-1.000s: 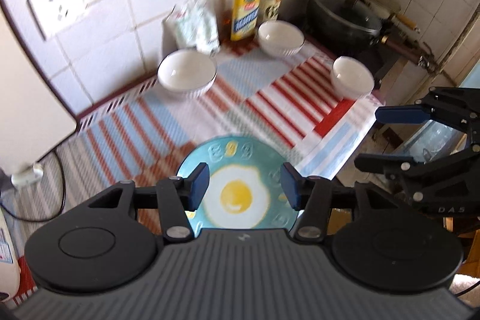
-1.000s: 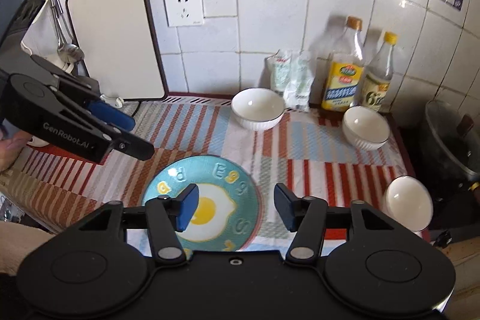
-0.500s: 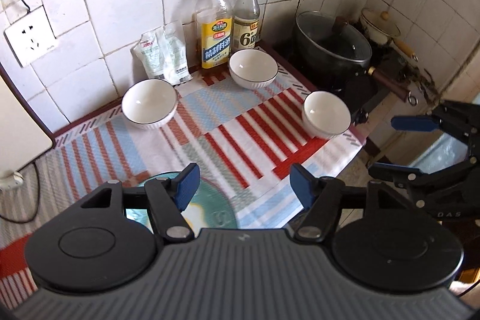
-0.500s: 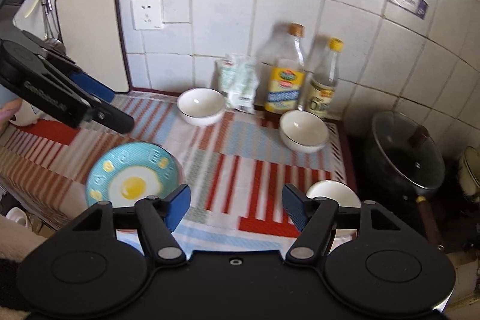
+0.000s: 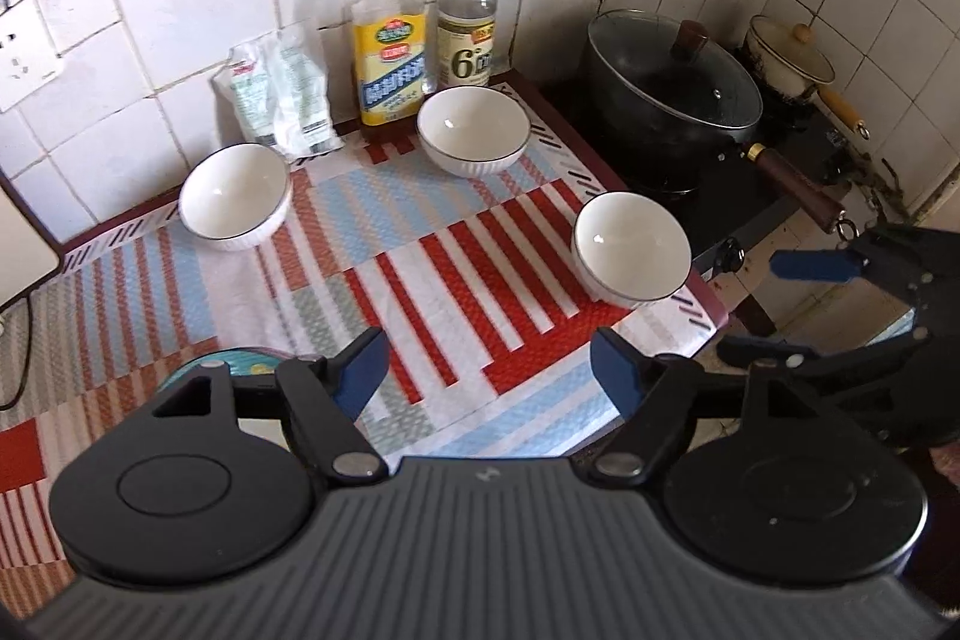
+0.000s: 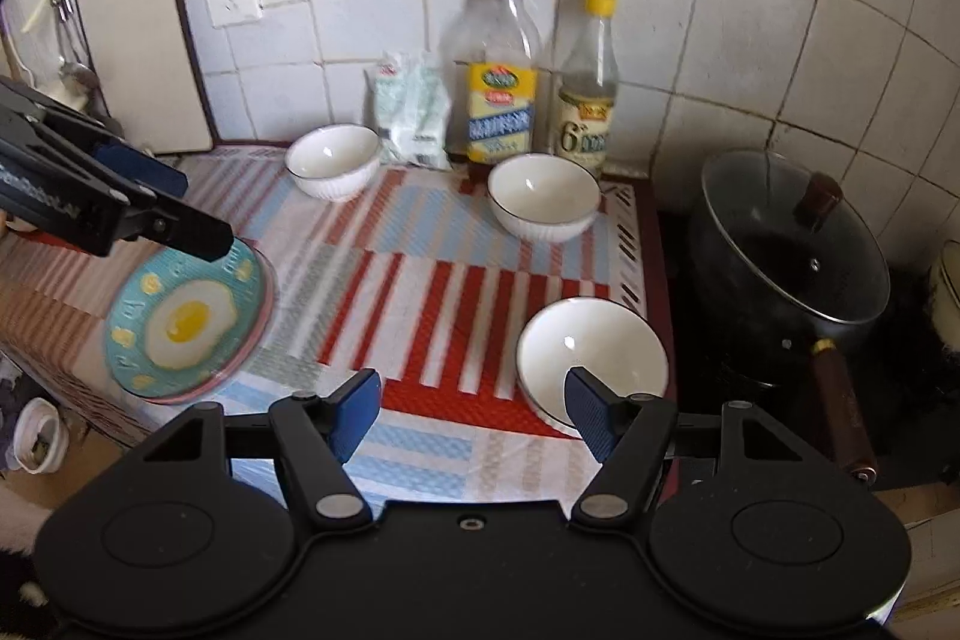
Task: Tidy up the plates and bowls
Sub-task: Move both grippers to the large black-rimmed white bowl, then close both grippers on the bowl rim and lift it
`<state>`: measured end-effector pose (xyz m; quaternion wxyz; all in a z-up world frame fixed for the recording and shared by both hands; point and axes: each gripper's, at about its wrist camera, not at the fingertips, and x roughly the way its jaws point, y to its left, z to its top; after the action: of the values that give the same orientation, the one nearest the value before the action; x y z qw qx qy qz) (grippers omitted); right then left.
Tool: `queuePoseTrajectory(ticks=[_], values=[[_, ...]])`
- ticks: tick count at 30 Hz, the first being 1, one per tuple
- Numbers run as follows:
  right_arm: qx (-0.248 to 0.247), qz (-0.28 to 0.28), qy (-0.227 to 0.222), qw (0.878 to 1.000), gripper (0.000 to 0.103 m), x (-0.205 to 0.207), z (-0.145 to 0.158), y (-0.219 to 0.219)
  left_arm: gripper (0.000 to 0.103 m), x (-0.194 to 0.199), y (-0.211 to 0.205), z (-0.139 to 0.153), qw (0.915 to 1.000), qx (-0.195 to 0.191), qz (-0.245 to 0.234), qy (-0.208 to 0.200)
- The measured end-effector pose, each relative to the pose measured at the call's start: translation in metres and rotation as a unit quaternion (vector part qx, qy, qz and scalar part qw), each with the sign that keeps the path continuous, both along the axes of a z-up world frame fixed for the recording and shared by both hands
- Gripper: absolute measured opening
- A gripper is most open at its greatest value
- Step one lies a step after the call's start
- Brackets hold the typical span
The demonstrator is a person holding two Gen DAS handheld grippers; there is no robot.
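Both the left gripper (image 5: 489, 373) and the right gripper (image 6: 471, 409) hang wide open and empty, free to grab. Three bowls sit scattered on the striped cloth (image 6: 420, 292): nearest bowl (image 6: 591, 358) right of the egg-print plate (image 6: 189, 319), probably awaiting stacking

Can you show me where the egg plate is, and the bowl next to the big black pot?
egg plate (image 6: 189, 322): right wrist view, on the painted yolk at its middle.
bowl (image 6: 591, 355): right wrist view, on its white inside.
black pot (image 6: 792, 244): right wrist view, on its glass lid.
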<state>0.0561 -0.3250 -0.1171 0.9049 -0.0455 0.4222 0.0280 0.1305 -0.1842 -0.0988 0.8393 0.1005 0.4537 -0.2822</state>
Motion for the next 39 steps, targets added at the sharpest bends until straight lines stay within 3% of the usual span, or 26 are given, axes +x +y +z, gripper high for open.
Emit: queuePoseTrajectory(ticks=[7,13,22,26,30,31,32,33,37,39], values=[[0.003,0.009,0.005,1.000,0.073,0.009,-0.033,-0.026,0.079,0.001,-0.036,-0.028,0.9994,-0.007,0.033,0.000],[0.007,-0.020,0.007,1.000,0.073,0.019,-0.058,-0.050,0.079,0.009,-0.050,-0.052,0.9966,-0.030,0.073,0.026],[0.006,-0.063,-0.017,0.998,0.073,0.036,-0.089,-0.076,0.079,0.028,-0.066,-0.081,0.9928,-0.059,0.102,0.019],[0.019,-0.087,-0.014,0.996,0.073,0.043,-0.102,-0.087,0.077,0.039,-0.082,-0.101,0.9923,-0.068,0.098,0.032],[0.035,-0.114,-0.006,0.993,0.072,0.051,-0.116,-0.099,0.076,0.054,-0.102,-0.131,0.9903,-0.072,0.088,0.080],[0.041,-0.119,-0.004,0.992,0.067,0.052,-0.119,-0.102,0.076,0.057,-0.106,-0.138,0.9898,-0.067,0.090,0.088],[0.048,-0.121,0.001,0.992,0.052,0.053,-0.122,-0.105,0.076,0.060,-0.109,-0.144,0.9892,-0.064,0.094,0.092],[0.053,-0.123,0.008,0.991,0.045,0.055,-0.124,-0.107,0.074,0.062,-0.112,-0.148,0.9893,-0.062,0.092,0.095],[0.051,-0.136,0.021,0.989,0.033,0.059,-0.130,-0.111,0.065,0.065,-0.122,-0.156,0.9903,-0.057,0.080,0.098],[0.062,-0.139,0.023,0.988,0.032,0.061,-0.132,-0.115,0.045,0.066,-0.123,-0.155,0.9901,-0.062,0.085,0.093]])
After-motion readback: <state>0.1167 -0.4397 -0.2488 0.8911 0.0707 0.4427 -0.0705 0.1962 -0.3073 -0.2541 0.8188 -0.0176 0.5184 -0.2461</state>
